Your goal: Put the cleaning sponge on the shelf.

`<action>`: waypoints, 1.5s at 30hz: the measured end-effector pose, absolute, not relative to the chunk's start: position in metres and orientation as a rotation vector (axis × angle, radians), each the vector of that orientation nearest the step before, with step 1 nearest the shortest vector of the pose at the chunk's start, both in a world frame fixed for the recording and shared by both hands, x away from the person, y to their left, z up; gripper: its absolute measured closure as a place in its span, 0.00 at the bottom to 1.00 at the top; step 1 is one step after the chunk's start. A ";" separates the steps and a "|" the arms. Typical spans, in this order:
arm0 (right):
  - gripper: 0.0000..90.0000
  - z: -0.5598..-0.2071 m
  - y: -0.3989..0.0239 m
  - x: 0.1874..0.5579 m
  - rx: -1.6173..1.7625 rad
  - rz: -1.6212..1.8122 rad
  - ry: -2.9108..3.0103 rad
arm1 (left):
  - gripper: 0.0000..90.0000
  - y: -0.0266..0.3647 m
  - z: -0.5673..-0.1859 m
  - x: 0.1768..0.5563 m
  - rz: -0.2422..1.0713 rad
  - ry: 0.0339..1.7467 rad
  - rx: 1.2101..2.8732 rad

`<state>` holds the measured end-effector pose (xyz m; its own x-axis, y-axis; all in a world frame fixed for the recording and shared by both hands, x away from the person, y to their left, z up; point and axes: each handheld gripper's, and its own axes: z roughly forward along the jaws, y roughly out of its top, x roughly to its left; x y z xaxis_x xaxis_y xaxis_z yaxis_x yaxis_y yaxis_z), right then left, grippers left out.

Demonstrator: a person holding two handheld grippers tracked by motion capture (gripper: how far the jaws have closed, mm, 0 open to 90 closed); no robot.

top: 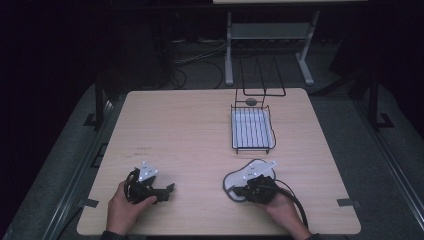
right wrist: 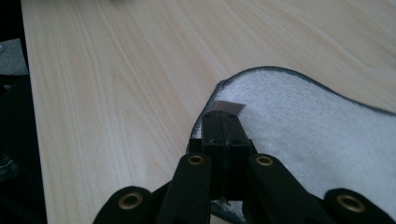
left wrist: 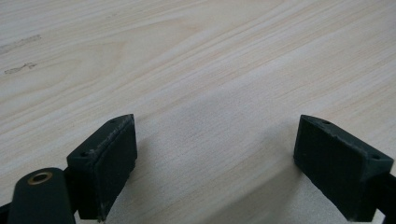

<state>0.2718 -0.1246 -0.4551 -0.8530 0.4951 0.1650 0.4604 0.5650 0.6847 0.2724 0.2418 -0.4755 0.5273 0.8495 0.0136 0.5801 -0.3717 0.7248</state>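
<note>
A white fluffy cloth [top: 239, 175] with a dark border lies on the wooden table [top: 185, 130] at the front right. My right gripper [top: 238, 192] points left over its near edge. In the right gripper view the jaws [right wrist: 225, 117] are pressed together on the cloth's border [right wrist: 303, 121], and a small grey tag [right wrist: 230, 108] sticks out past their tips. My left gripper [top: 169, 192] rests at the front left, pointing right. Its two black jaws [left wrist: 215, 158] stand wide apart over bare wood, with nothing between them.
A black wire rack [top: 233, 128] with a white ribbed liner stands at the back right of the table. A tall wire frame [top: 261, 80] rises behind it, with a small grey round thing [top: 251, 101] at its foot. Beyond the table are a metal stand [top: 270, 35] and floor cables.
</note>
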 end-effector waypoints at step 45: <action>0.78 -0.449 -0.174 0.259 0.964 1.220 2.652 | 0.14 0.242 -0.475 0.272 0.513 1.156 2.093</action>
<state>0.2590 -0.1742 -0.4489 -0.8014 0.5669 0.1908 0.5138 0.4889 0.7050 0.2724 0.2418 -0.4754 0.5275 0.8494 0.0139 0.5803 -0.3722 0.7243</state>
